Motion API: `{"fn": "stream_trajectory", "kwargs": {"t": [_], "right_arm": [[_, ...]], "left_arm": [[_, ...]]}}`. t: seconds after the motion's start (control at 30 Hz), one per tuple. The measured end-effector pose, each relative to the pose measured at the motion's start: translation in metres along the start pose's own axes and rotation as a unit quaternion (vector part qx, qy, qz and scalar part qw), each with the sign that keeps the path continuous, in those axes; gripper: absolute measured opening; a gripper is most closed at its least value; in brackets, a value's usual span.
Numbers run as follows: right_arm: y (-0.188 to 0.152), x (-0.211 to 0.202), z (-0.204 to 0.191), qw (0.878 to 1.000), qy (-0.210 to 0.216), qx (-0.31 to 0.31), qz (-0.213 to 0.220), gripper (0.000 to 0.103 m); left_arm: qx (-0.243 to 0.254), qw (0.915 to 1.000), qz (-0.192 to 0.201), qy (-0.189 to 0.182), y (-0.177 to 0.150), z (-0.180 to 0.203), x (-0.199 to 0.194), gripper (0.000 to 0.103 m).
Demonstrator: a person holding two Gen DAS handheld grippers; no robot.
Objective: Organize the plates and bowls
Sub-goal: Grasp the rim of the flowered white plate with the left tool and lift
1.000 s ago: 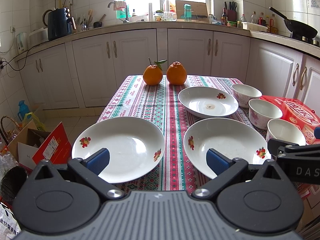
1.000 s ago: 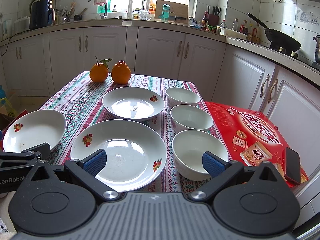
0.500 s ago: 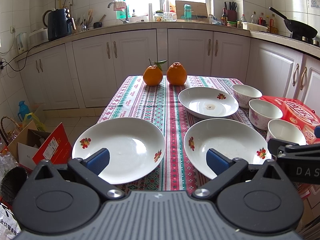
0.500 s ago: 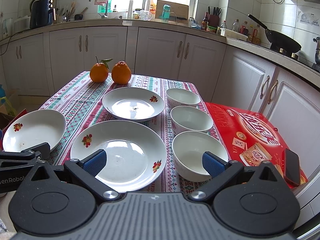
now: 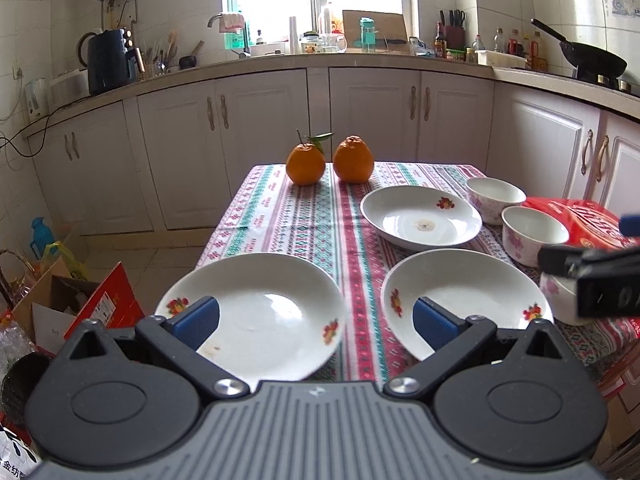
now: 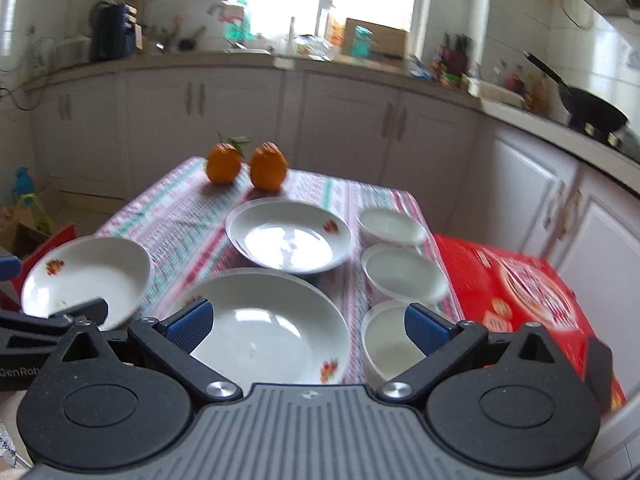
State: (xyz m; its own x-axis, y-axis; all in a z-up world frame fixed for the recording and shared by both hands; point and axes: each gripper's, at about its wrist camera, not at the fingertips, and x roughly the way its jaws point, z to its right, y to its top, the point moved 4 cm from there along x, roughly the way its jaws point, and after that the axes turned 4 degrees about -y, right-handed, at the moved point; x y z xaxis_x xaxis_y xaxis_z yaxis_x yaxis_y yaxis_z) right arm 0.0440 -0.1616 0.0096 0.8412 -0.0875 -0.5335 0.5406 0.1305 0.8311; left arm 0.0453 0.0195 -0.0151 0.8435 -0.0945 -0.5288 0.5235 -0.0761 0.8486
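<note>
Three white plates with fruit motifs lie on the patterned tablecloth: a near-left plate (image 5: 260, 312), a near-right plate (image 5: 472, 300) and a far plate (image 5: 420, 218). Three white bowls stand in a row along the right edge: far bowl (image 5: 496, 196), middle bowl (image 5: 532, 234), near bowl (image 6: 390, 340). My left gripper (image 5: 316, 322) hangs open above the near edge, between the two near plates. My right gripper (image 6: 306, 326) is open over the near-right plate (image 6: 272, 328) and the near bowl. Nothing sits between either pair of fingers.
Two oranges (image 5: 330, 160) rest at the table's far end. A red box (image 6: 520, 292) lies to the right of the bowls. Cardboard boxes and bags (image 5: 60, 312) clutter the floor on the left. White kitchen cabinets (image 5: 280, 128) run behind.
The right gripper has moved forward and up, with its view now blurred and tilted. The left gripper has shifted slightly forward. Both stay open.
</note>
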Motion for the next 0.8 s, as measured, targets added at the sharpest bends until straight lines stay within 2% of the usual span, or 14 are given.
{"fn": "stream_trajectory", "kwargs": {"t": [0.27,0.37,0.5,0.6,0.73,0.8], "right_arm": [[0.037,0.013,-0.013,0.994,0.095,-0.026,0.04,0.103],[0.05,0.021,-0.021,0.99,0.129,-0.029,0.051,0.103],[0.062,0.034,-0.035,0.982,0.169,-0.046,0.068,0.103],[0.068,0.05,-0.048,0.977,0.198,-0.06,0.048,0.103],[0.064,0.073,-0.068,0.965,0.255,-0.059,-0.01,0.103],[0.059,0.085,-0.08,0.96,0.267,-0.072,-0.035,0.103]], "left_arm": [[0.009,0.9998,-0.008,0.015,-0.008,-0.038,0.006,0.102],[0.007,0.9999,-0.014,0.006,-0.017,-0.055,0.008,0.102],[0.013,0.999,-0.035,-0.024,-0.031,-0.07,0.011,0.102],[0.016,0.9971,-0.058,-0.046,-0.045,-0.079,0.015,0.102],[0.026,0.9946,-0.079,-0.062,-0.059,-0.084,0.025,0.102],[0.027,0.9939,-0.083,-0.066,-0.061,-0.085,0.031,0.102]]}}
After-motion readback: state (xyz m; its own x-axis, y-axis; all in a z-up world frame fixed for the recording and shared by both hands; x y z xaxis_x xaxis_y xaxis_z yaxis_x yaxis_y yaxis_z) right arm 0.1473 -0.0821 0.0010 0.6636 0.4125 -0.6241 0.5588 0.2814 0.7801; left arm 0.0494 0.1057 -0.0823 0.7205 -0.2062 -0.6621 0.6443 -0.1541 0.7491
